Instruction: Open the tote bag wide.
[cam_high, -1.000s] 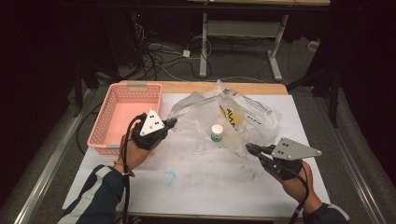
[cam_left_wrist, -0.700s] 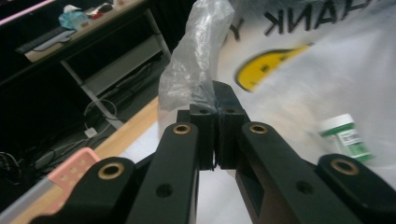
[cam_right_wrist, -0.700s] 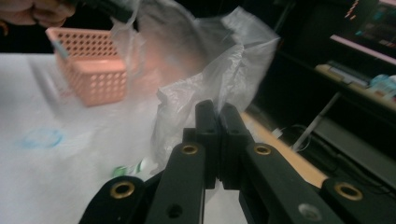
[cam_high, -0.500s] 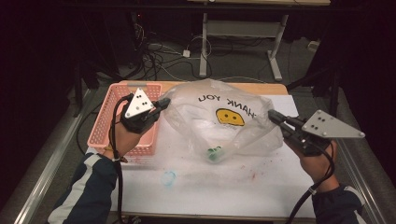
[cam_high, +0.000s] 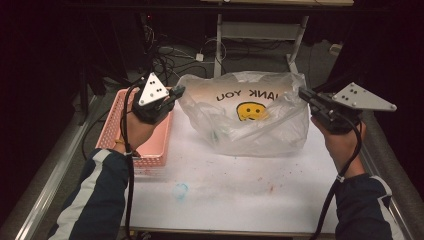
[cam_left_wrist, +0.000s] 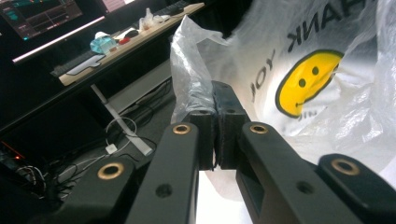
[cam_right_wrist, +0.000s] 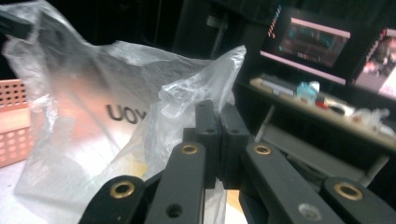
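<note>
A see-through plastic bag (cam_high: 250, 120) with a yellow smiley face (cam_high: 250, 110) and the words "THANK YOU" was held up over the white table (cam_high: 240, 190). One top corner of the bag was pinched by the left gripper (cam_high: 176, 93), whose jaws were closed tight on the thin plastic. In the left gripper view the bag (cam_left_wrist: 299, 79) was seen bunched between the two black jaws of the left gripper (cam_left_wrist: 215, 100). The other top corner was pinched by the right gripper (cam_high: 304, 95), and its jaws were closed tight on the plastic too. In the right gripper view the bag (cam_right_wrist: 93, 116) was seen crumpled up around the shut jaws of the right gripper (cam_right_wrist: 217, 116). The bag was stretched wide between the two grippers, and its bottom was hung low, near the table. A pink basket (cam_high: 155, 145) was set on the left side of the table, just beside the left gripper. A small blue mark (cam_high: 180, 190) was seen on the table, nearer the person.
</note>
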